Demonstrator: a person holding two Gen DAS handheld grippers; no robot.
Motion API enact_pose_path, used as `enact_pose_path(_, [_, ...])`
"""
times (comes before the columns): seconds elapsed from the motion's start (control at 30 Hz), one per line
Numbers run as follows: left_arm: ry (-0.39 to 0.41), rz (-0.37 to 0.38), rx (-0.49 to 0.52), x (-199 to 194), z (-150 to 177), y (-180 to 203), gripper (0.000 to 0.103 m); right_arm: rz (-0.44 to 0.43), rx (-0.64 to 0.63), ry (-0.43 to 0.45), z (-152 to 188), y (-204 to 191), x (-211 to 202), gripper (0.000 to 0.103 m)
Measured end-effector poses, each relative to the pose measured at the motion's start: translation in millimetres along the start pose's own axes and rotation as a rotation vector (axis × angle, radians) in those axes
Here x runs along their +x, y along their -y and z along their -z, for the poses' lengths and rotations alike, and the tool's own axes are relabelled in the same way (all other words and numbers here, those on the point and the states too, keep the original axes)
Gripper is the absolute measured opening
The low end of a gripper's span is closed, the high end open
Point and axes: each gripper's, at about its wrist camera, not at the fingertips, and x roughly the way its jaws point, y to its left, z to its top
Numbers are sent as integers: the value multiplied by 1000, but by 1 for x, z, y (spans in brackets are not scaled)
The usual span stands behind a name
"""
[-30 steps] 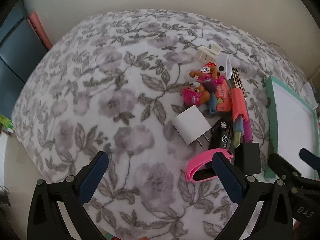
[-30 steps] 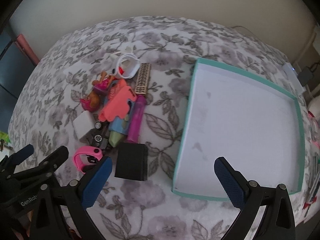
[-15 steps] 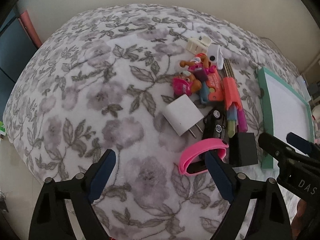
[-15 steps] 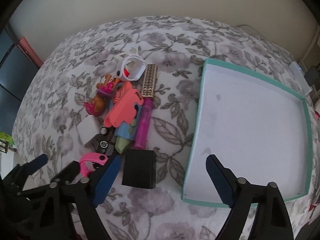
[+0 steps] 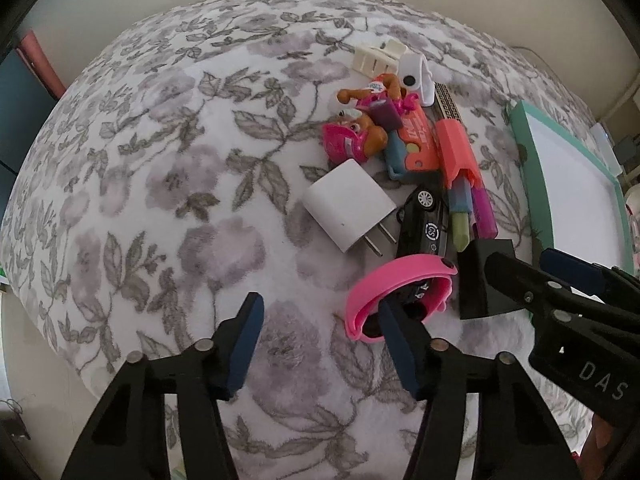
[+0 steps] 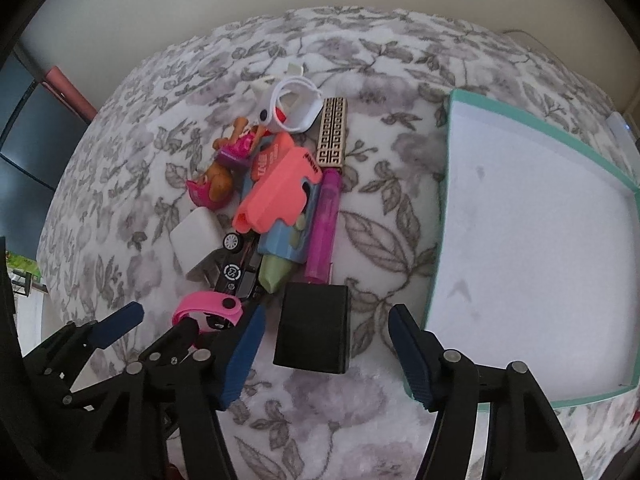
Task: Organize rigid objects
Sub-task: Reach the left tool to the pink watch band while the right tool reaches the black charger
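Observation:
A pile of small rigid objects lies on a floral blanket (image 5: 160,184): a pink wristband (image 5: 396,280) (image 6: 208,306), a white charger (image 5: 348,204), a black toy car (image 5: 424,224), a black box (image 6: 314,328) (image 5: 480,280), a coral stapler (image 6: 280,192), markers and dog figures (image 5: 360,136). An empty teal-rimmed tray (image 6: 448,208) lies to the right. My left gripper (image 5: 320,344) is open, its right finger (image 5: 396,344) at the wristband. My right gripper (image 6: 326,356) is open, its fingers either side of the black box.
A white band (image 6: 296,104), a gold patterned bar (image 6: 332,132) and a cream plug (image 5: 376,56) lie at the pile's far end. A wall runs behind the bed. Dark furniture (image 5: 16,92) stands at the left.
Both grippers have moved forward and down toward the pile. The left one has narrowed its opening and reached the wristband. The right one has come around the black box.

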Motion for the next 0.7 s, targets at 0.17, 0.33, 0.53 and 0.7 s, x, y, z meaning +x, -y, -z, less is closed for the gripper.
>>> enact_pose_path(0.17, [-17,-4,25,8,-1,4,50,7,-10,-36,2,-4,11,62])
enact_pose_path(0.33, [-31,-13,49,15,-2,7,39,16,-11,-61,2,-7,21,57])
enact_pose_path(0.53, [-33,-38,87,23,-5,15,32,24,-11,-79,1,-9,31,55])
enact_pose_path(0.7, [-22,-59,117,28,-6,23,32,24,3,-87,1,-7,36,55])
